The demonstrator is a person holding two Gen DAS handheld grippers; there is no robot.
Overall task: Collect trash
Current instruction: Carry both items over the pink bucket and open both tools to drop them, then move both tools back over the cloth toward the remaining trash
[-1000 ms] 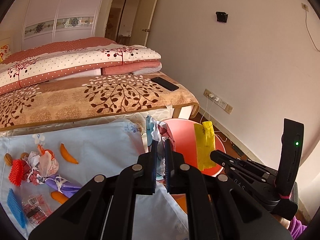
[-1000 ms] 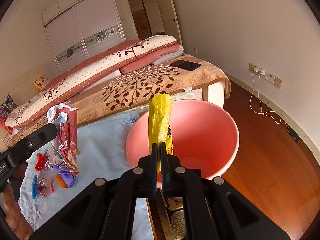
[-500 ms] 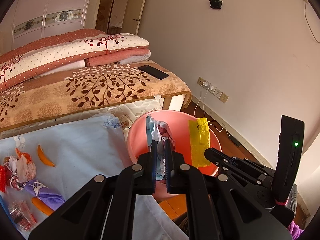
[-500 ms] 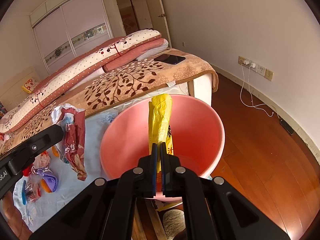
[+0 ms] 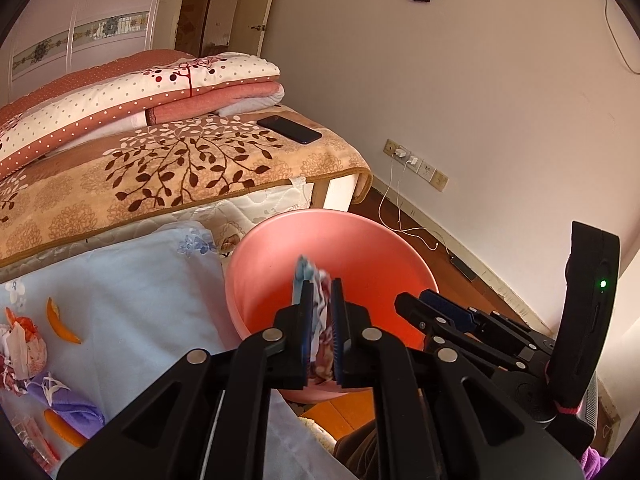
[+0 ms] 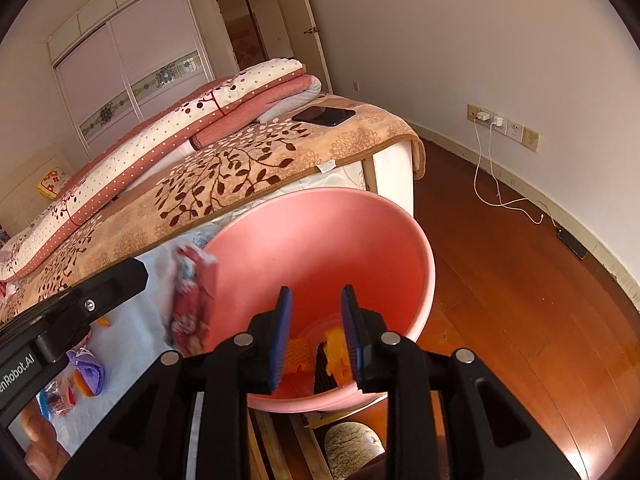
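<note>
The bed (image 5: 168, 168) carries a light-blue sheet (image 5: 132, 280) along its near edge. The pink basin (image 6: 320, 248) stands beside that edge, on the floor side, just below both claws.

The left claw (image 5: 320, 320) is nearly closed on a crumpled wrapper (image 5: 322, 336), printed red, white and blue, and holds it above the basin's near-left rim. In the right wrist view the wrapper hangs limp at the rim. Judged light, soft and crushable, with a slick film surface; a pinch across a bunched fold should hold best, since a single flat layer may slip.

The right claw (image 6: 316, 332) is open and empty, jaws parted over the basin interior. A yellow bag (image 6: 338, 350) lies on the basin bottom directly below it.

Remaining trash lies toward the left edge of the sheet: a purple wrapper (image 5: 64, 400), crumpled paper (image 5: 20, 348), orange peel (image 5: 60, 322). All are judged light. The peel is curved and stiffer; grip it across its width.
</note>
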